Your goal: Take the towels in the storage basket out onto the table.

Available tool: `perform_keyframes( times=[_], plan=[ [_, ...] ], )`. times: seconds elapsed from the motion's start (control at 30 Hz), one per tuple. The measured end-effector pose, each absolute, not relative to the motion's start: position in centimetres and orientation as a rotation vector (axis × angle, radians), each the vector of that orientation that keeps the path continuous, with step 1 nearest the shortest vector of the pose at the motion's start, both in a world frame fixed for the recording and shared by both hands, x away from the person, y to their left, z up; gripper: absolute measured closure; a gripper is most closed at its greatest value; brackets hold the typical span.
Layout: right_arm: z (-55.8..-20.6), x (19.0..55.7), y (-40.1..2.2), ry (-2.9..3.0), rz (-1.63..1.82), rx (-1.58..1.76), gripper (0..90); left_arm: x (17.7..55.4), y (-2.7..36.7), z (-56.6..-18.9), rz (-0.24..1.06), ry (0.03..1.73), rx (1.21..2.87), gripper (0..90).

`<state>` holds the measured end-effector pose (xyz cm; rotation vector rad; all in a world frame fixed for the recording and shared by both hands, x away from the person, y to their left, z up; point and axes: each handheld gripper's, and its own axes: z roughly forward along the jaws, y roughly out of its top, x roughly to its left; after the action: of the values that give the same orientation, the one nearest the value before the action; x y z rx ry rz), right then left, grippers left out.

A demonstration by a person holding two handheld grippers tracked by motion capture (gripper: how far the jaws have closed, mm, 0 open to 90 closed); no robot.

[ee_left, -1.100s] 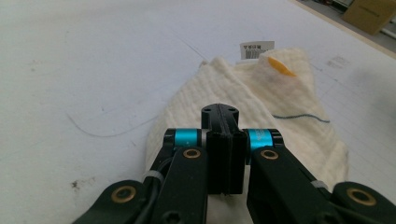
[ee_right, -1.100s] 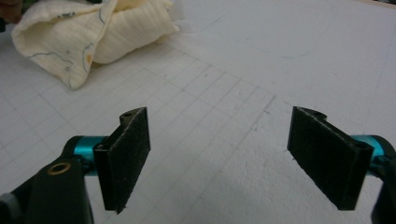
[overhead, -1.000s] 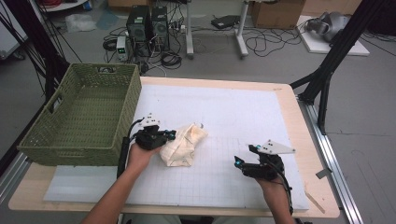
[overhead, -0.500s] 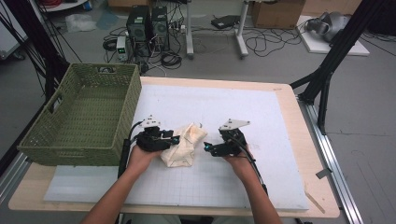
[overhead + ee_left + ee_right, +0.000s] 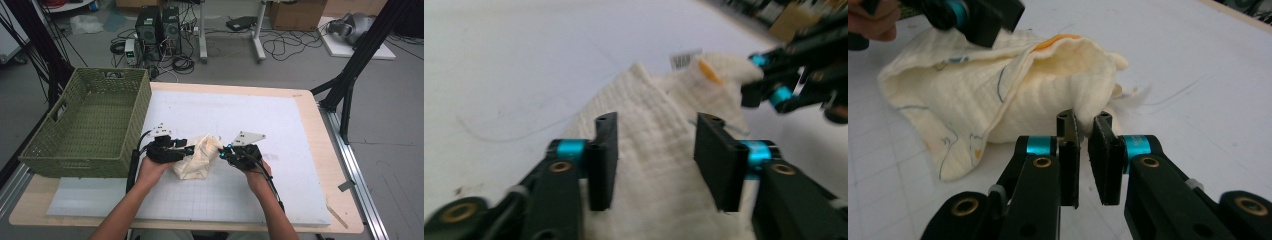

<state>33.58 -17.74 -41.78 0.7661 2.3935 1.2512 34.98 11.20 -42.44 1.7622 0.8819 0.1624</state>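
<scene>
— Right gripper [image 5: 223, 152] has slid leftward to the crumpled cream muslin cloth [image 5: 196, 159] at frame centre, jaws just closing on its edge.
— Left gripper [image 5: 188, 150]?
— Jaws just opening, half-wide, astride the cloth on the white bench [image 5: 280, 125].

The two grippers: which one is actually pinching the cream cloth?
The right gripper: its jaws have just closed onto a fold of the cream cloth. The left gripper has been opening, jaws apart astride it.

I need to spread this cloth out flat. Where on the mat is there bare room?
The white mat is bare beyond the cloth up to its far edge, and rightward past the right gripper. It is crowded on the left, where the left gripper sits beside the green basket.
</scene>
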Motion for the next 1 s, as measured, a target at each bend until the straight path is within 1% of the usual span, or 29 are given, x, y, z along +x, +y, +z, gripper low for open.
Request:
perform_keyframes(
  times=[0.07, 0.17, 0.2, 0.27, 0.3, 0.33, 0.4, 0.43, 0.47, 0.57, 0.67, 0.77, 0.8, 1.0],
  plan=[
    [-41.5, 33.1, -18.4, 2.39, 1.244, 0.762, 83.0, 34.9, 10.5, -42.4, 0.157, 0.855, 1.8, 44.8],
    [-41.3, 32.6, -19.2, 2.372, 1.235, 0.775, 82.8, 34.9, 9.1, -43.0, 0.153, 0.829, 1.894, 45.0],
    [-41.2, 32.5, -19.5, 2.367, 1.237, 0.782, 82.5, 34.9, 8.7, -43.1, 0.163, 0.821, 1.923, 47.0],
    [-41.3, 32.3, -19.8, 2.366, 1.232, 0.792, 82.2, 34.9, 8.1, -43.5, 0.166, 0.822, 1.958, 55.4],
    [-41.3, 32.2, -20.0, 2.368, 1.229, 0.791, 82.2, 35.0, 7.9, -43.6, 0.172, 0.81, 1.979, 58.1],
    [-41.4, 32.1, -20.0, 2.371, 1.23, 0.801, 82.1, 34.9, 7.7, -43.7, 0.18, 0.8, 1.998, 63.1],
    [-41.5, 32.0, -20.1, 2.369, 1.233, 0.801, 82.2, 34.8, 7.4, -43.8, 0.197, 0.775, 2.032, 75.5],
    [-41.4, 31.9, -20.2, 2.37, 1.236, 0.803, 82.3, 34.8, 7.4, -43.9, 0.198, 0.757, 2.036, 85.3],
    [-41.4, 31.9, -20.2, 2.366, 1.235, 0.801, 82.3, 34.8, 7.4, -43.9, 0.205, 0.762, 2.042, 87.4],
    [-41.3, 31.6, -20.5, 2.357, 1.24, 0.798, 82.6, 34.9, 8.0, -43.4, 0.23, 0.802, 1.999, 88.4],
    [-41.0, 31.1, -21.2, 2.336, 1.245, 0.815, 82.7, 35.0, 8.8, -42.8, 0.25, 0.843, 1.897, 88.4],
    [-40.7, 30.7, -22.6, 2.297, 1.254, 0.838, 82.6, 35.1, 9.8, -42.4, 0.285, 0.866, 1.847, 88.4],
    [-40.6, 30.5, -23.1, 2.279, 1.255, 0.854, 82.6, 35.1, 10.1, -42.4, 0.276, 0.872, 1.826, 88.4],
    [-40.5, 29.2, -26.4, 2.207, 1.27, 0.926, 82.6, 34.9, 11.6, -42.3, 0.309, 0.901, 1.787, 88.4]
  ],
)
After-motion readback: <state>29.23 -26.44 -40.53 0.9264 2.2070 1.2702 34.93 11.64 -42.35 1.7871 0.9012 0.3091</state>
